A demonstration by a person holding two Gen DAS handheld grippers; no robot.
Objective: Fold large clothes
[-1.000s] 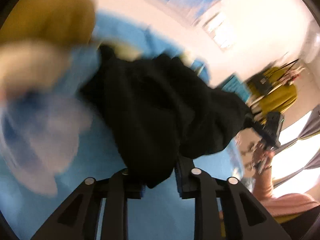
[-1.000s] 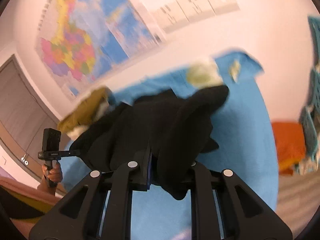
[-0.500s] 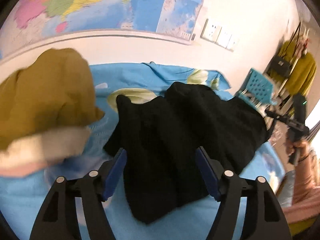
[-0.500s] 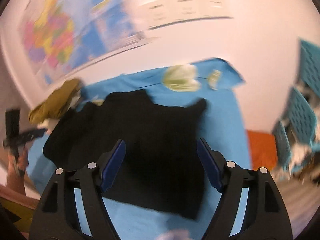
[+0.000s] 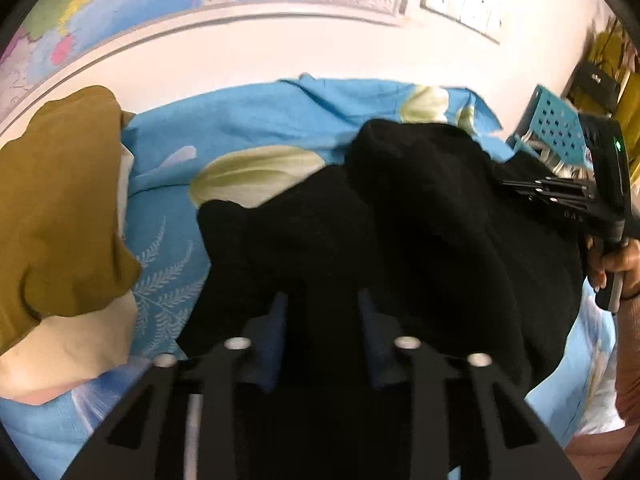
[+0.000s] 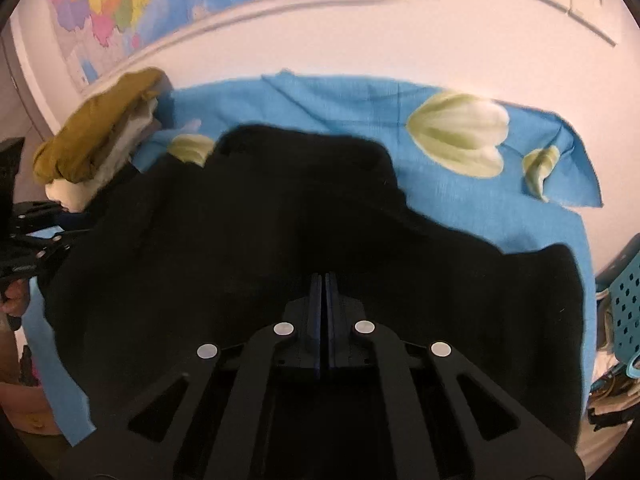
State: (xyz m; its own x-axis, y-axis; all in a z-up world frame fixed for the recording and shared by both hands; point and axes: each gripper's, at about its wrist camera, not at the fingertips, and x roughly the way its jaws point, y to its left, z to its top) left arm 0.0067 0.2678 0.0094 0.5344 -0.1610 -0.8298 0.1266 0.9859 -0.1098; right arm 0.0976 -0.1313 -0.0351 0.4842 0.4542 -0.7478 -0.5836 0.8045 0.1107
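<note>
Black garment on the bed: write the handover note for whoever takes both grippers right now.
Left gripper: jaws closing, black garment between its fingers at the near edge.
Right gripper: fingers shut together at the garment's near edge; whether cloth is pinched cannot be told.
The garment lies rumpled on the blue floral sheet; a pile of mustard and cream clothes sits at the sheet's left.
Done: nothing visibly folded.
Left: flatten it, then fold it.

My right tongs (image 6: 324, 280) pressed together over the black garment (image 6: 280, 240), it lies rumpled on the blue tulip-print sheet (image 6: 360, 104), mustard clothes pile (image 6: 100, 136) at far left, teal basket (image 6: 624, 312) at right, map (image 6: 120, 8) on wall
</note>
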